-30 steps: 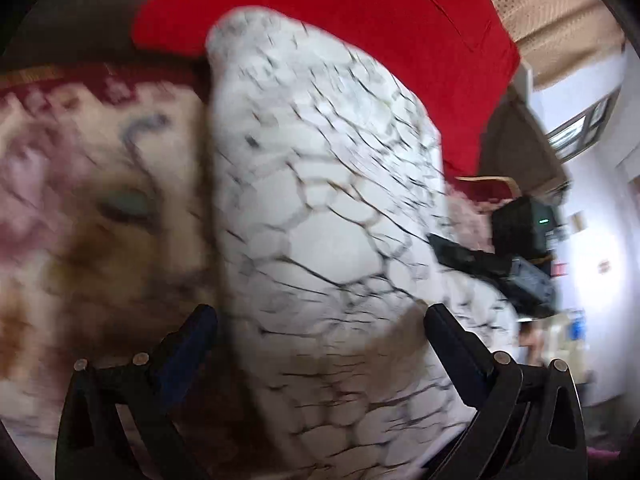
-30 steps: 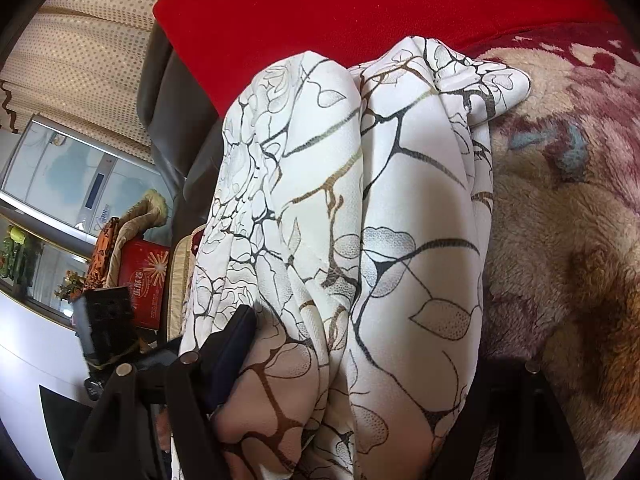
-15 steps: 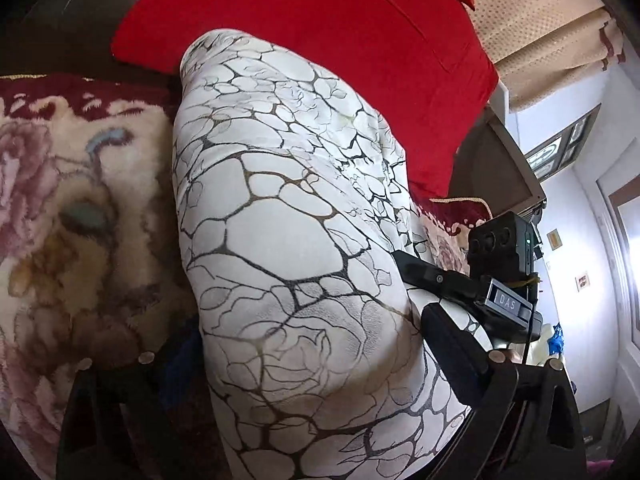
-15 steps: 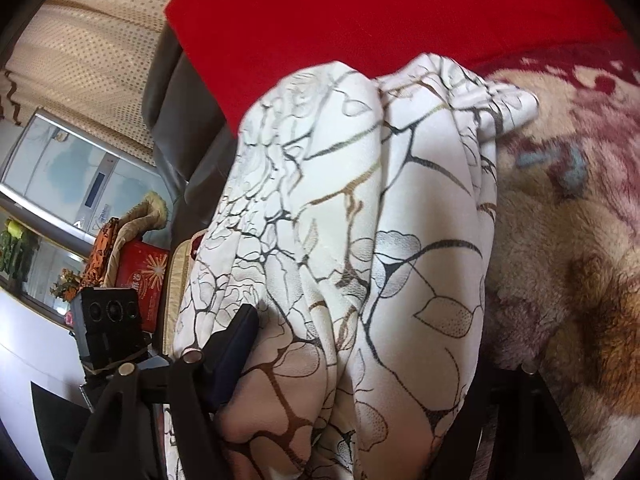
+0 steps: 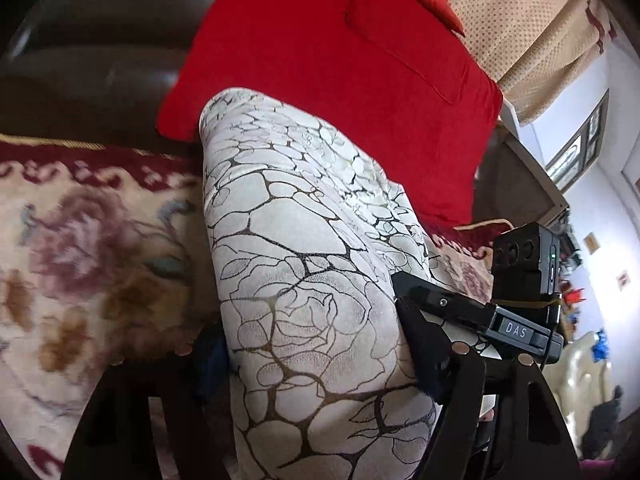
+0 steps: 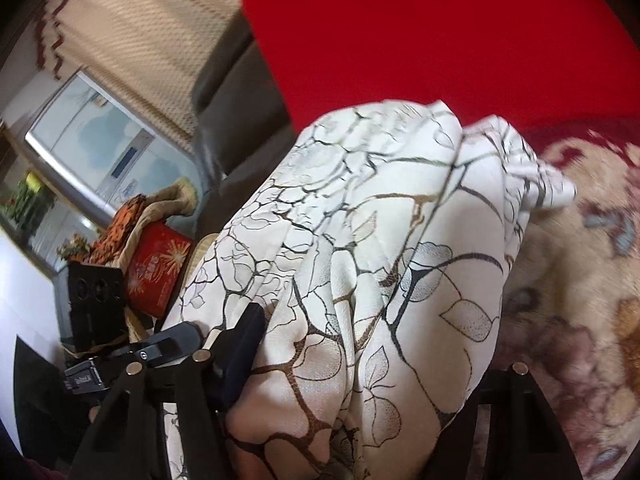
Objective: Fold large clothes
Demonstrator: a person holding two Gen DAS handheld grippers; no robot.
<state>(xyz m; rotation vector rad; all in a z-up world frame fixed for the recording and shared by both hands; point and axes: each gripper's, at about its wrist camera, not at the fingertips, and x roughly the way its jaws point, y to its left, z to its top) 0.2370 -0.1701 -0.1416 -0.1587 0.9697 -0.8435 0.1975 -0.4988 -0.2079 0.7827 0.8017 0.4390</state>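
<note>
The garment (image 5: 304, 280) is white with black and brown vein-like rose and leaf outlines. The cushion (image 5: 352, 80) is plain red. The plush blanket (image 5: 92, 264) is cream with maroon, brown and blue-grey flowers.

A smooth, faintly sheeny white cloth garment with black vein print (image 5: 312, 280) (image 6: 360, 264) is seen on a fluffy floral plush blanket (image 5: 88, 264); at twelve o'clock, a matt red fabric cushion (image 5: 340, 80).

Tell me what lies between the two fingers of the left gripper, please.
In the left wrist view, the white garment with the dark floral line print fills the gap between the left gripper's fingers. The right wrist view shows the same cloth bunched in the right gripper.
</note>
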